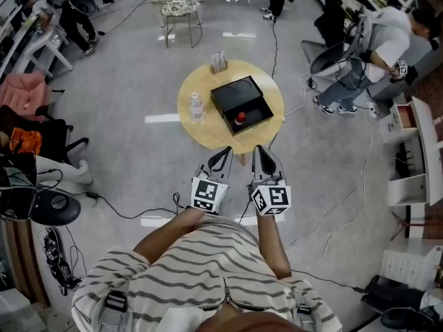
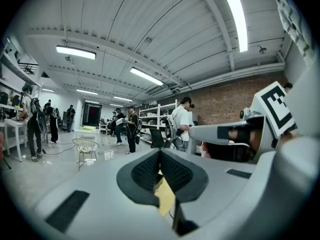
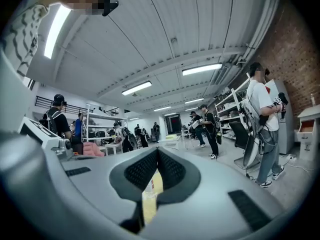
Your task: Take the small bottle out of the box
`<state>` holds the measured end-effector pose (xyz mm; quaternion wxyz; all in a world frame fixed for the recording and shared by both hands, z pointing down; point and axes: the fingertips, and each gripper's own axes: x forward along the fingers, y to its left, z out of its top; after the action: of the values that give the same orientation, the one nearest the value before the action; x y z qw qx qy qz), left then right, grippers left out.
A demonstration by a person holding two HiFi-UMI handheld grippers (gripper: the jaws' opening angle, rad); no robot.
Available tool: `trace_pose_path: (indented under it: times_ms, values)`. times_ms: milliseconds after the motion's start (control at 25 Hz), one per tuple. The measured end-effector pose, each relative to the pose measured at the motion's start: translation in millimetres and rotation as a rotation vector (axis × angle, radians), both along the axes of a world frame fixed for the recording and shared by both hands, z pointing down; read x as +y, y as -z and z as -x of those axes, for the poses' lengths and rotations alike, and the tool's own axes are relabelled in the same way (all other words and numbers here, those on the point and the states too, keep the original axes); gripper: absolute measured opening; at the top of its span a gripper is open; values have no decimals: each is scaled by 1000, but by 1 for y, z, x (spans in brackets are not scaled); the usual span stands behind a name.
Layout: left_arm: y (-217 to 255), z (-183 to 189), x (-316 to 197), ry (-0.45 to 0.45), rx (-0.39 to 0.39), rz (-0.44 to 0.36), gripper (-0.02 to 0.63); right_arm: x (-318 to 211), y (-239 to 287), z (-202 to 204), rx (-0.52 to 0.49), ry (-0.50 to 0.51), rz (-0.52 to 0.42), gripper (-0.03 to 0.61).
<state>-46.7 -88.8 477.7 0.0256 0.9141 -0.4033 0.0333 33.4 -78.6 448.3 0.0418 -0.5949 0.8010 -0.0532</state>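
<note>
Well beyond hand-held gripper (image 1: 259,149): box (image 1: 230,93).

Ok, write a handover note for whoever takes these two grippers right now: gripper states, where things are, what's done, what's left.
Left gripper: shut, empty, held short of the table.
Right gripper: shut, empty, beside the left one.
Black box: open on the round yellow table, with a small red item inside, too small to identify.
Clear bottle: upright on the table left of the box, apart from it.
Done: that bottle is outside the box.
Left: check whether the red item is the small bottle; if so, lift it out.
</note>
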Motion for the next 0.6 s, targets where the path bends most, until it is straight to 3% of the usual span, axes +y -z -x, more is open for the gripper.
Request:
trace_pose_path:
  times_ms: [280,600]
  values:
    - [3,-2,-58,-18,16,9,21,-50,1,-5,6,-43,12,18]
    - [-5,-10,-75,-43,14,35,21,-70,-5,-12,9,-62,42,18]
